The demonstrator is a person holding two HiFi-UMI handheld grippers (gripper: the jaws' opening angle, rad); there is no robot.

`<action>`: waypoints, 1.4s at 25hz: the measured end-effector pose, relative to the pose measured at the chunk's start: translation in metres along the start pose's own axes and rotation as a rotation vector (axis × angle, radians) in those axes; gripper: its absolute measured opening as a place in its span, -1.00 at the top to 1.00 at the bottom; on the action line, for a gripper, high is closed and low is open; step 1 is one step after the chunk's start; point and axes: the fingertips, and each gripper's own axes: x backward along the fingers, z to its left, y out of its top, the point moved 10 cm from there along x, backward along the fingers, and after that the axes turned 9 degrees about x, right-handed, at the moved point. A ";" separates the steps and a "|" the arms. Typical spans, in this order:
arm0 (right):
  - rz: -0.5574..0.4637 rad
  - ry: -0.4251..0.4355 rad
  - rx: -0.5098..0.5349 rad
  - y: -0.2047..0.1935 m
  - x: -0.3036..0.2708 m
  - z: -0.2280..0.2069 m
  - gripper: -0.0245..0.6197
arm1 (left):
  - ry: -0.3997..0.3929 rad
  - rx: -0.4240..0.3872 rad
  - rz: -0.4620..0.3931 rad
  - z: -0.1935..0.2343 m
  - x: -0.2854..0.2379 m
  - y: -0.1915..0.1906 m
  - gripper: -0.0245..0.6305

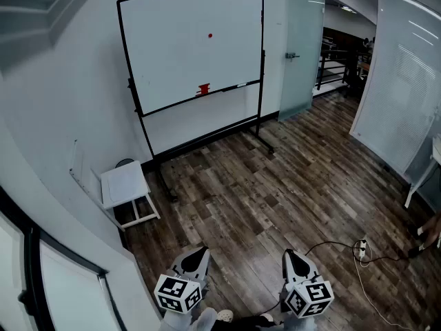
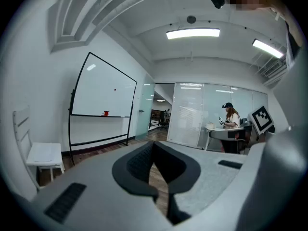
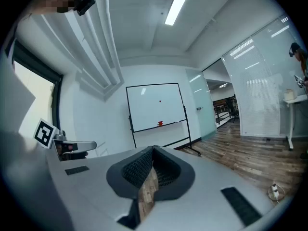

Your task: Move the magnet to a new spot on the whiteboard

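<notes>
Evidently the approach had not yet begun: the magnet (image 1: 210, 36) sat high on the far whiteboard (image 1: 172, 57), well apart from the left gripper (image 1: 199, 254) and right gripper (image 1: 288, 255), both with jaws closed on nothing. Next, I judged, came walking nearer and opening one pair.

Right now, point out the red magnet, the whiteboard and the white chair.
red magnet (image 1: 210, 36), head view, its centre.
whiteboard (image 1: 172, 47), head view, bare white surface.
white chair (image 1: 124, 183), head view, its seat.
</notes>
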 end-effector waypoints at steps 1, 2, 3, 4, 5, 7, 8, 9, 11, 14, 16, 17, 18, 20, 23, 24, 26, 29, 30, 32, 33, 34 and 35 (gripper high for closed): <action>0.001 0.004 0.005 0.002 -0.001 0.003 0.84 | 0.000 -0.001 0.007 0.001 0.001 0.001 0.90; 0.002 0.008 0.010 0.004 -0.001 0.007 0.84 | -0.001 -0.002 0.013 0.001 0.002 0.002 0.90; 0.004 0.012 0.015 0.005 -0.002 0.010 0.84 | -0.002 -0.002 0.016 0.002 0.003 0.003 0.90; 0.006 0.016 0.019 0.007 -0.002 0.012 0.84 | -0.004 -0.001 0.017 0.003 0.004 0.003 0.90; 0.008 0.020 0.023 0.008 -0.003 0.014 0.84 | -0.006 0.001 0.017 0.004 0.005 0.004 0.90; 0.010 0.029 0.024 0.010 -0.006 0.016 0.84 | -0.010 0.007 0.016 0.006 0.005 0.005 0.90; 0.011 0.034 0.023 0.011 -0.007 0.017 0.84 | -0.013 0.009 0.017 0.007 0.004 0.005 0.90; 0.013 0.039 0.022 0.012 -0.008 0.018 0.84 | -0.014 0.009 0.018 0.008 0.004 0.005 0.90; 0.020 0.052 0.017 0.012 -0.012 0.021 0.84 | -0.015 0.007 0.017 0.010 0.004 0.006 0.90; 0.033 0.053 0.001 0.010 -0.016 0.027 0.84 | -0.024 0.006 0.012 0.014 0.007 0.008 0.90; 0.035 0.046 -0.006 0.008 -0.019 0.033 0.84 | -0.035 0.011 0.011 0.018 0.009 0.008 0.90; 0.033 0.042 -0.010 0.007 -0.020 0.036 0.84 | -0.042 0.012 0.012 0.021 0.011 0.007 0.90; 0.030 0.037 -0.015 0.006 -0.021 0.040 0.84 | -0.050 0.010 0.015 0.022 0.012 0.007 0.90; 0.022 0.030 -0.027 0.005 -0.020 0.047 0.84 | -0.069 0.000 0.021 0.022 0.016 0.008 0.90; 0.019 0.017 -0.045 -0.001 -0.019 0.058 0.84 | -0.082 -0.012 0.027 0.025 0.022 0.006 0.90; 0.021 0.014 -0.052 -0.002 -0.020 0.061 0.84 | -0.080 -0.013 0.028 0.026 0.023 0.005 0.90; 0.018 0.013 -0.064 -0.001 -0.019 0.063 0.84 | -0.080 -0.014 0.031 0.026 0.024 0.003 0.90; 0.015 0.018 -0.072 -0.001 -0.020 0.063 0.84 | -0.087 -0.016 0.036 0.025 0.025 0.001 0.90; 0.020 0.020 -0.073 -0.002 -0.022 0.063 0.84 | -0.084 -0.015 0.037 0.026 0.024 0.000 0.90; 0.030 0.026 -0.075 -0.004 -0.029 0.063 0.84 | -0.075 -0.011 0.042 0.030 0.022 -0.001 0.90; 0.033 0.029 -0.077 -0.005 -0.033 0.063 0.84 | -0.071 -0.010 0.044 0.033 0.020 0.000 0.90; 0.036 0.032 -0.078 -0.005 -0.038 0.063 0.84 | -0.066 -0.009 0.046 0.036 0.018 0.000 0.90; 0.037 0.035 -0.078 -0.005 -0.044 0.063 0.84 | -0.061 -0.007 0.047 0.040 0.015 0.001 0.90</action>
